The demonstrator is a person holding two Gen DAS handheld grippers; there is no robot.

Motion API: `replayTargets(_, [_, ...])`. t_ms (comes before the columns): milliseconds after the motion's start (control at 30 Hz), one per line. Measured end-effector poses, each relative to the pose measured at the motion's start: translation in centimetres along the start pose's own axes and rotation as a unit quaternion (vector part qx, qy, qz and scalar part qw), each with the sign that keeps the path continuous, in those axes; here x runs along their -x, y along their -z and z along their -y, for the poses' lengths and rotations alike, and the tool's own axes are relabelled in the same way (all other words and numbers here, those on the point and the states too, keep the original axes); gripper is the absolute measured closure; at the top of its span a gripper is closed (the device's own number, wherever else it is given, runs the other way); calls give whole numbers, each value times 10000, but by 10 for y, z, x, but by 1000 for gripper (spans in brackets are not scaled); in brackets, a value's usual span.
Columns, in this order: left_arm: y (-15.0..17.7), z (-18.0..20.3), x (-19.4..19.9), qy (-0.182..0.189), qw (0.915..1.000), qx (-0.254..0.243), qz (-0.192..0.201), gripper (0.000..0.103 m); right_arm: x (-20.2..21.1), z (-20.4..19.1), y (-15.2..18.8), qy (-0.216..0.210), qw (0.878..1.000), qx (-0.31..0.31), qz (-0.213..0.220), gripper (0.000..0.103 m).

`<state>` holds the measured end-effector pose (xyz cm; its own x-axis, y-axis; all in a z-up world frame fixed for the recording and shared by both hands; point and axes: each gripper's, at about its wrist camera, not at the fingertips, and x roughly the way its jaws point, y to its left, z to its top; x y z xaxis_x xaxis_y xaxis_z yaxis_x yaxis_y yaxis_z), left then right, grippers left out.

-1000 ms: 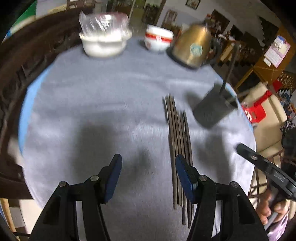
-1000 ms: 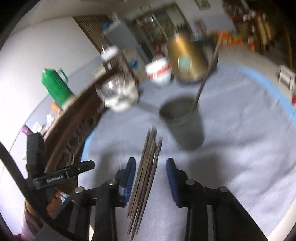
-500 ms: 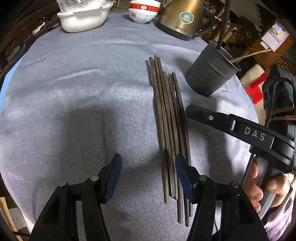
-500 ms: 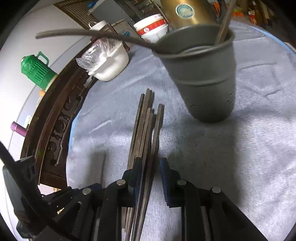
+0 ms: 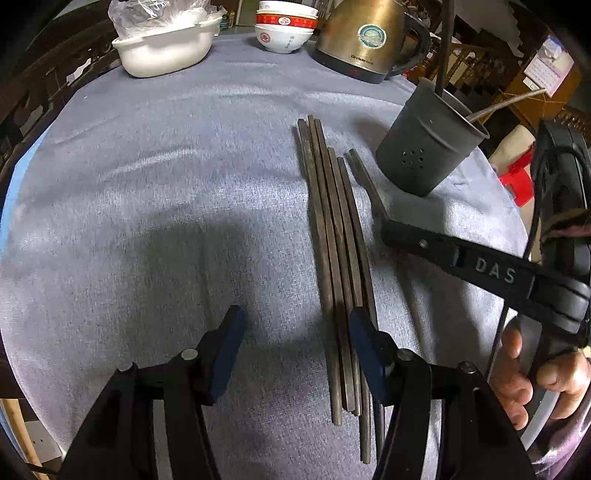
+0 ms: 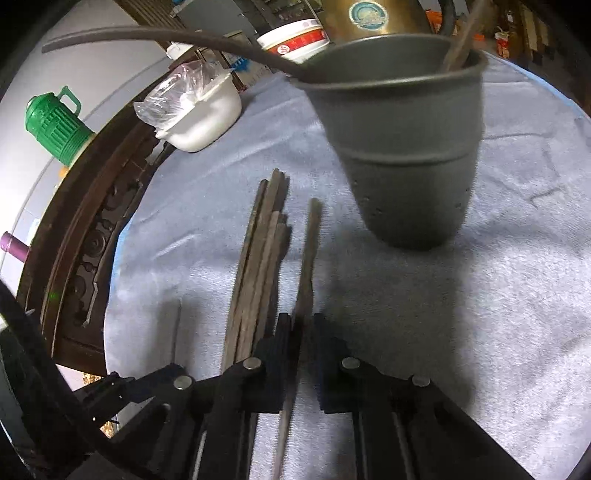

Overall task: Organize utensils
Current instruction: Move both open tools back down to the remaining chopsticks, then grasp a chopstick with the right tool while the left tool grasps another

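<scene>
Several dark chopsticks (image 5: 332, 240) lie in a bunch on the grey cloth (image 5: 147, 184), also shown in the right wrist view (image 6: 255, 273). One chopstick (image 6: 309, 243) is angled away from the bunch toward the grey utensil holder (image 6: 406, 155). My right gripper (image 6: 300, 328) is closing, its pads pinching this chopstick near the middle. From the left wrist camera, that gripper (image 5: 386, 227) meets the stray chopstick (image 5: 364, 173) beside the holder (image 5: 424, 147), which has a few utensils standing in it. My left gripper (image 5: 295, 332) hangs open over the bunch's near end with nothing held.
A brass kettle (image 5: 362, 40), stacked red-and-white bowls (image 5: 284, 29) and a white dish with a plastic bag (image 5: 166, 48) stand along the far edge. A carved wooden chair (image 6: 92, 229) and a green flask (image 6: 55, 125) are to the left. A person's hand (image 5: 535, 376) holds the right gripper.
Both grippers came down close to the cloth. The right jaws narrowed from around the bunch's edge onto one chopstick, which now sits apart from the others. The left jaws kept their width.
</scene>
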<state>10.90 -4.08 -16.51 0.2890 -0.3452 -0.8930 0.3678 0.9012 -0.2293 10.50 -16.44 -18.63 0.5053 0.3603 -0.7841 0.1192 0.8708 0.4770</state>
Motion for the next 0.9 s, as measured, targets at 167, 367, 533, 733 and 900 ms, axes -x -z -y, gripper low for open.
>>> replayTargets(167, [-4, -2, -1, -132, 9999, -2, 105, 58, 3, 8, -1, -43, 9999, -138, -17, 92])
replayTargets(367, [-8, -9, -3, -165, 9997, 87, 136, 78, 3, 10, -1, -122, 9996, -255, -12, 92])
replayTargets(533, [-11, -9, -4, 252, 9993, 259, -55, 76, 3, 16, 0, -298, 9989, -365, -14, 92])
replayTargets(733, [-17, -4, -9, 181, 9997, 189, -37, 69, 3, 18, 0, -380, 9986, -371, -24, 92])
replayTargets(900, [-17, -1, -8, 39, 9999, 125, 7, 74, 4, 23, 0, -497, 9979, -418, -17, 92])
